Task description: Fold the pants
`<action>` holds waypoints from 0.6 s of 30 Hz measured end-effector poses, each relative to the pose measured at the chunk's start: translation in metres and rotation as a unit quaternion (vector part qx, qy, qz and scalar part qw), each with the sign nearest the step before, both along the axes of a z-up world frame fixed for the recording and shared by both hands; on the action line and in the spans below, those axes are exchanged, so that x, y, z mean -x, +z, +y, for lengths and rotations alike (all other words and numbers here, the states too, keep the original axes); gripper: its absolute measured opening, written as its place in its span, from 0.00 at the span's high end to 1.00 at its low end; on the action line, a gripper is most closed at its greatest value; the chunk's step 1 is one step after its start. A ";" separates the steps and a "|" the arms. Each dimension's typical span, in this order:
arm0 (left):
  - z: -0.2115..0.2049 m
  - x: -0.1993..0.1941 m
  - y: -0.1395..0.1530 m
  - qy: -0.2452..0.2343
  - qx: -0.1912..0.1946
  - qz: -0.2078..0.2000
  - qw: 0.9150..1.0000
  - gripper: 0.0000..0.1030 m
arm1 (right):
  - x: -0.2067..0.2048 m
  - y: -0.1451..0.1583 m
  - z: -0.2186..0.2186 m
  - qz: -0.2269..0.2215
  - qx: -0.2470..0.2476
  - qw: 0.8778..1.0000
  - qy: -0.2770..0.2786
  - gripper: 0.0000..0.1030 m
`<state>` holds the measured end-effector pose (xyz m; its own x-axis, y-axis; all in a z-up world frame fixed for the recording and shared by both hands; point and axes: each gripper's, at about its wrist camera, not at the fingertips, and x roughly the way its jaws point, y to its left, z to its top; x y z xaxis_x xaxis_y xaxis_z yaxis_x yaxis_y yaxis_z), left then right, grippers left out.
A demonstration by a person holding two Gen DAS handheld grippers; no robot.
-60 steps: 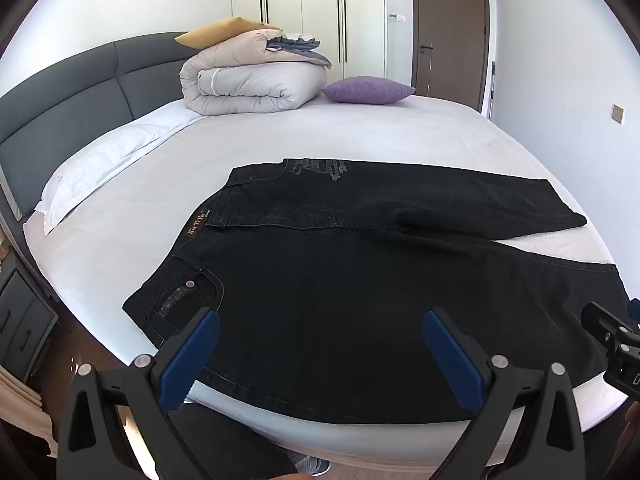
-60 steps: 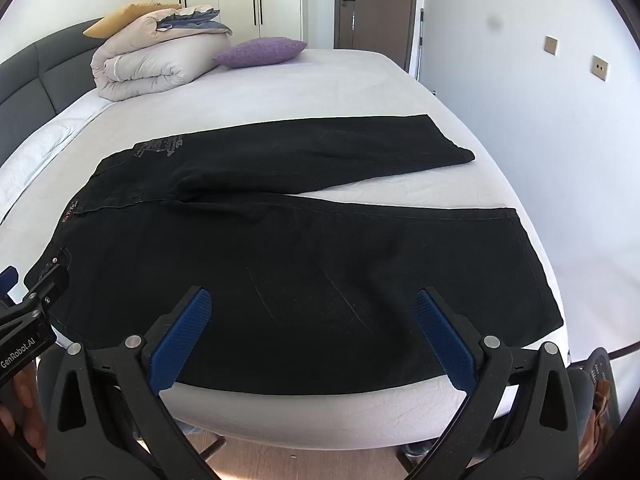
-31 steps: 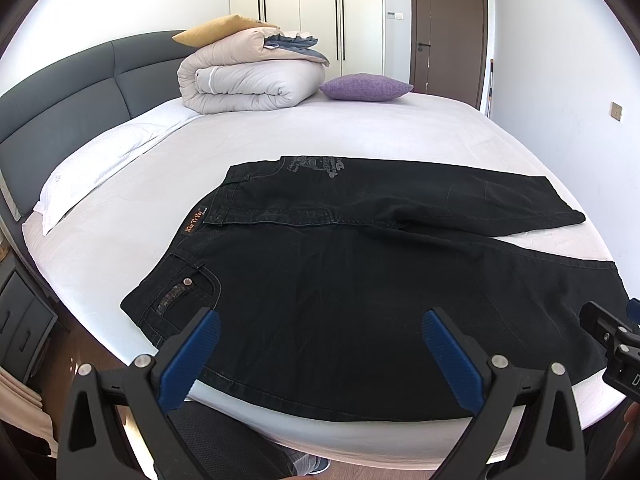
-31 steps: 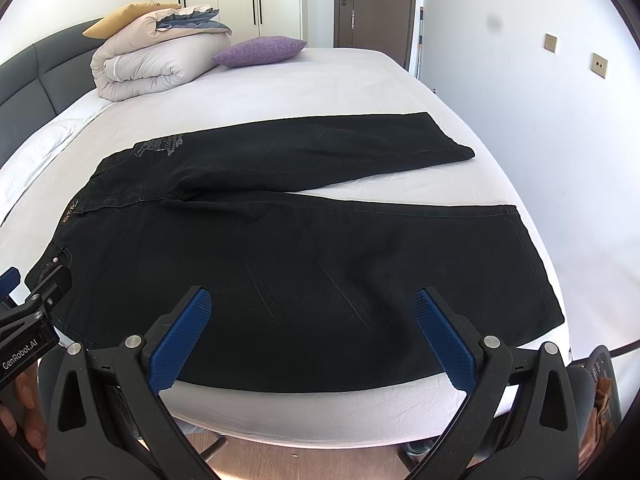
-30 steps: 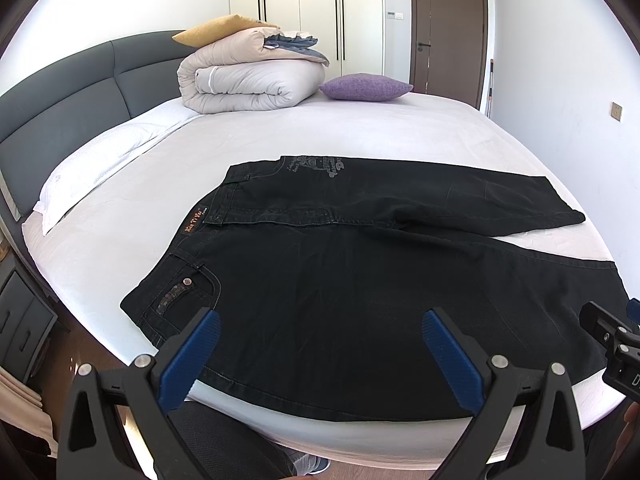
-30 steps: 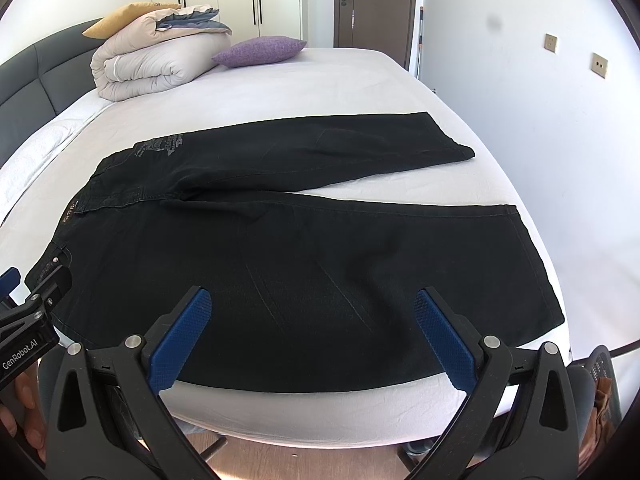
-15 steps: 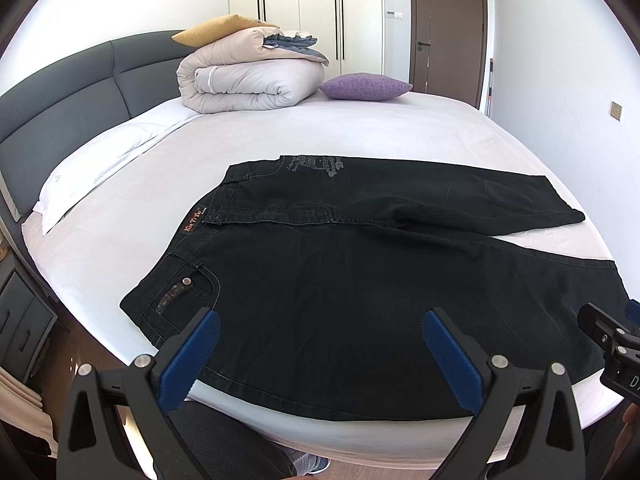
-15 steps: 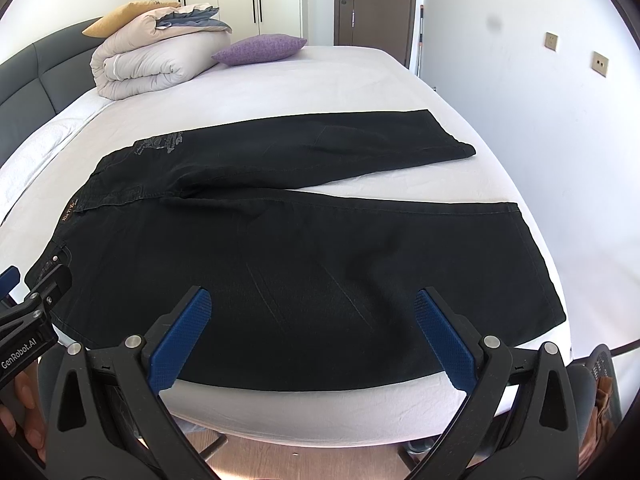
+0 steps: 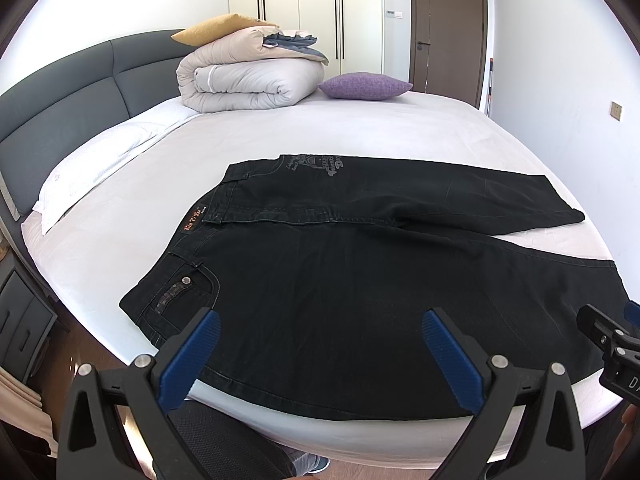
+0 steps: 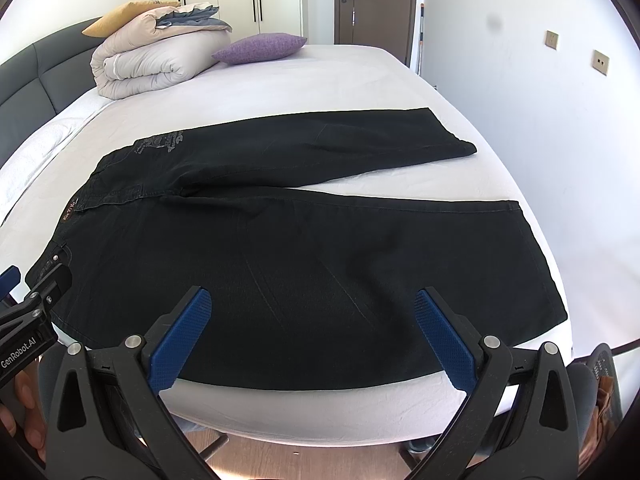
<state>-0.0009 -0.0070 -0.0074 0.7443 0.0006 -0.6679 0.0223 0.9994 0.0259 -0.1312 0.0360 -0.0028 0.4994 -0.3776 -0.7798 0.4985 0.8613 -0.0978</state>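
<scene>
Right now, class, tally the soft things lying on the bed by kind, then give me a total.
Pants: 1, the black pants spread flat
Rolled duvets: 1, the beige duvet
Cushions: 2, the purple cushion and the mustard cushion
White pillows: 1, the white pillow
Folded blue-grey cloths: 1, the blue-grey cloth on the duvet
Total: 6

Embroidered lettering (image 9: 316, 163) on the black jeans (image 9: 360, 280): too small for me to read; same for the waistband label (image 9: 194, 215). My right gripper (image 9: 612, 344) is cut off by the left view's edge; my left gripper (image 10: 28, 312) is cropped in the right view, so its fingers are unseen there. Folded duvet (image 9: 248, 84) covers most of the mustard pillow (image 9: 220, 30). Near mattress edge (image 10: 320, 412) hides the floor beneath.
</scene>
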 end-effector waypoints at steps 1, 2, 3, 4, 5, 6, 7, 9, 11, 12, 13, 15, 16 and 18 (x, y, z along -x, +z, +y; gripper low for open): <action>0.001 0.000 0.001 0.000 0.000 0.000 1.000 0.00 | 0.000 0.000 0.000 0.000 0.000 1.000 0.000 0.00; 0.001 0.000 0.001 0.000 0.000 0.001 1.000 0.00 | 0.000 0.000 0.000 0.000 0.000 1.000 0.000 0.00; 0.000 0.000 0.000 0.000 0.000 0.001 1.000 0.00 | 0.000 0.000 0.000 0.000 0.000 1.000 0.000 0.00; 0.001 0.000 0.001 0.000 0.000 0.001 1.000 0.00 | 0.000 0.000 -0.001 0.000 0.000 1.000 0.000 0.00; 0.000 0.000 0.000 0.000 0.000 0.001 1.000 0.00 | 0.000 -0.001 0.000 0.001 -0.001 1.000 0.000 0.00; 0.000 0.000 0.000 0.000 0.000 0.001 1.000 0.00 | 0.000 -0.001 0.000 0.001 -0.001 1.000 0.000 0.00; 0.001 0.000 0.001 0.000 0.000 0.001 1.000 0.00 | 0.000 -0.002 0.001 0.001 -0.001 1.000 0.001 0.00; 0.000 0.000 0.000 0.000 -0.001 0.001 1.000 0.00 | 0.001 -0.003 0.001 0.001 -0.002 1.000 0.001 0.00; 0.000 0.000 0.000 0.000 0.000 0.001 1.000 0.00 | 0.001 -0.002 0.001 0.001 -0.002 1.000 0.000 0.00; 0.001 0.000 0.000 0.000 0.000 0.001 1.000 0.00 | 0.001 -0.003 0.001 0.001 -0.002 1.000 0.000 0.00; 0.001 0.000 -0.002 0.000 0.000 0.001 1.000 0.00 | 0.001 -0.003 0.001 0.002 -0.002 1.000 0.000 0.00; 0.001 0.000 -0.003 0.000 0.000 0.001 1.000 0.00 | 0.001 -0.002 0.001 0.001 -0.002 1.000 0.000 0.00; 0.001 0.000 -0.002 0.000 0.000 0.001 1.000 0.00 | -0.001 -0.003 0.001 0.002 -0.003 1.000 0.001 0.00; 0.001 0.000 -0.003 0.000 0.000 0.002 1.000 0.00 | -0.001 -0.005 0.002 0.002 -0.002 1.000 0.001 0.00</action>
<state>-0.0010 -0.0063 -0.0100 0.7419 0.0003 -0.6705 0.0229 0.9994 0.0258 -0.1303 0.0382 -0.0076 0.4973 -0.3726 -0.7835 0.4962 0.8629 -0.0954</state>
